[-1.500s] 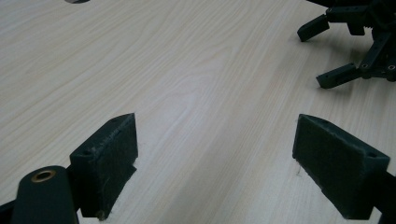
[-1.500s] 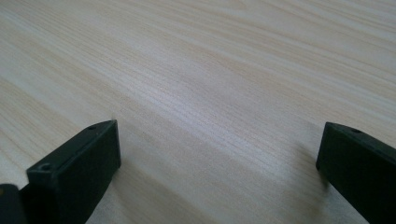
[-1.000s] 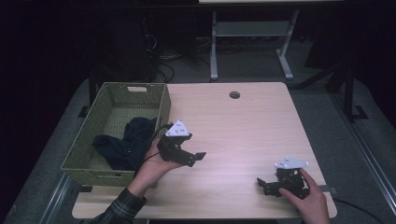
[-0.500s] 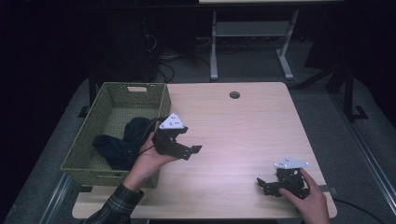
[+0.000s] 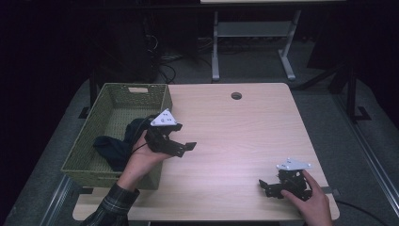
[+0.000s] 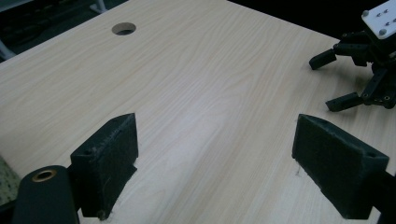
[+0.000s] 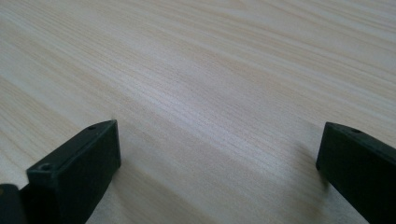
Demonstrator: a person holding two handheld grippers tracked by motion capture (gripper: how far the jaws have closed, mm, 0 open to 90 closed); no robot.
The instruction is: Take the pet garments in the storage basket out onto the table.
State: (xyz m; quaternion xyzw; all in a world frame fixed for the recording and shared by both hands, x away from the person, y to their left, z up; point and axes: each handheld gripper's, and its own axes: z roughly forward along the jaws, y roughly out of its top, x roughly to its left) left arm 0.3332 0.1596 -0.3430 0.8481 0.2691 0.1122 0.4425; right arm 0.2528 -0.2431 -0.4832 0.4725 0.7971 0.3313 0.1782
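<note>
Nearest the person, the right gripper [image 5: 270,187] rests low on the table [image 5: 235,136] at its near right corner, well apart from the green basket [image 5: 89,155]; its jaws stand wide with bare wood between them. Farther in, the left gripper [image 5: 186,148] is held above the table just beside the basket's right wall, jaws spread wide and holding nothing. Inside the basket, against that right wall, lies a dark cloth [image 5: 113,146]. Beyond the basket's far right corner, near the table's far edge, sits a round hole [image 5: 236,95].
</note>
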